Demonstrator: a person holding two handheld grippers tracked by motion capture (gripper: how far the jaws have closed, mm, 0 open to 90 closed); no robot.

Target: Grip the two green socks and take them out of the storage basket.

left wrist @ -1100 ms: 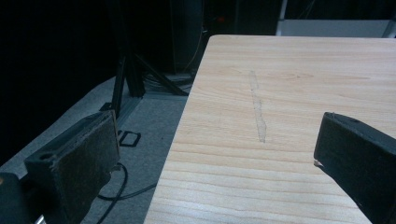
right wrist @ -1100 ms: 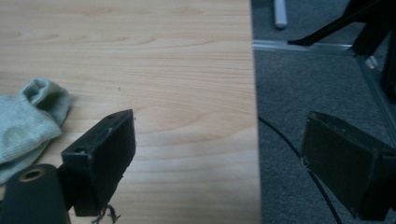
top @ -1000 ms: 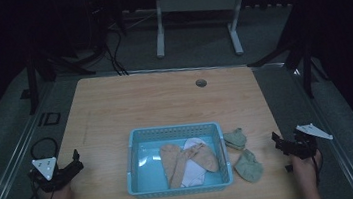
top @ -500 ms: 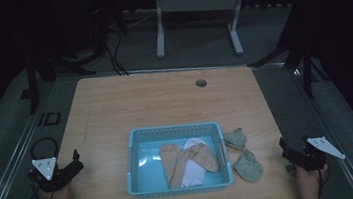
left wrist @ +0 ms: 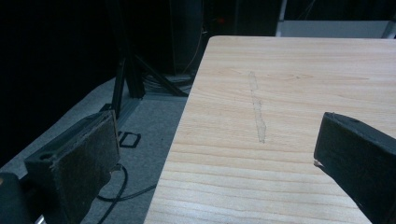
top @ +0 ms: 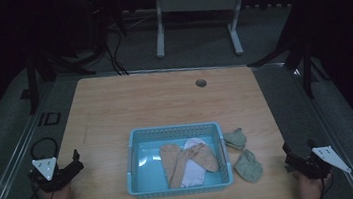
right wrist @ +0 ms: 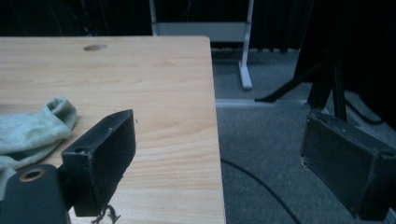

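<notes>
A light blue basket (top: 137, 144) sits near the table's front edge and holds tan socks (top: 174, 162) lying over a white one (top: 193, 173). Two grey-green socks (top: 246, 166) lie on the wood just right of it; one of these socks (right wrist: 28, 130) appears at the left of the right gripper view. My left gripper (top: 74, 164) hovers open at the table's front left edge, its jaws wide apart with nothing between them (left wrist: 215, 154). My right gripper (top: 288, 153) hangs open at the front right edge, straddling the table edge (right wrist: 219, 158), empty.
A round cable hole (top: 201, 82) sits at the back of the wooden table (top: 155, 107). Grey carpet and a black cable (right wrist: 261, 186) lie beyond the right edge. A white-legged stand (top: 194, 7) and dark tripod legs (top: 305, 54) stand behind the table.
My right gripper has drawn back and down toward the front right corner, away from the grey-green socks. The left gripper has barely shifted.
</notes>
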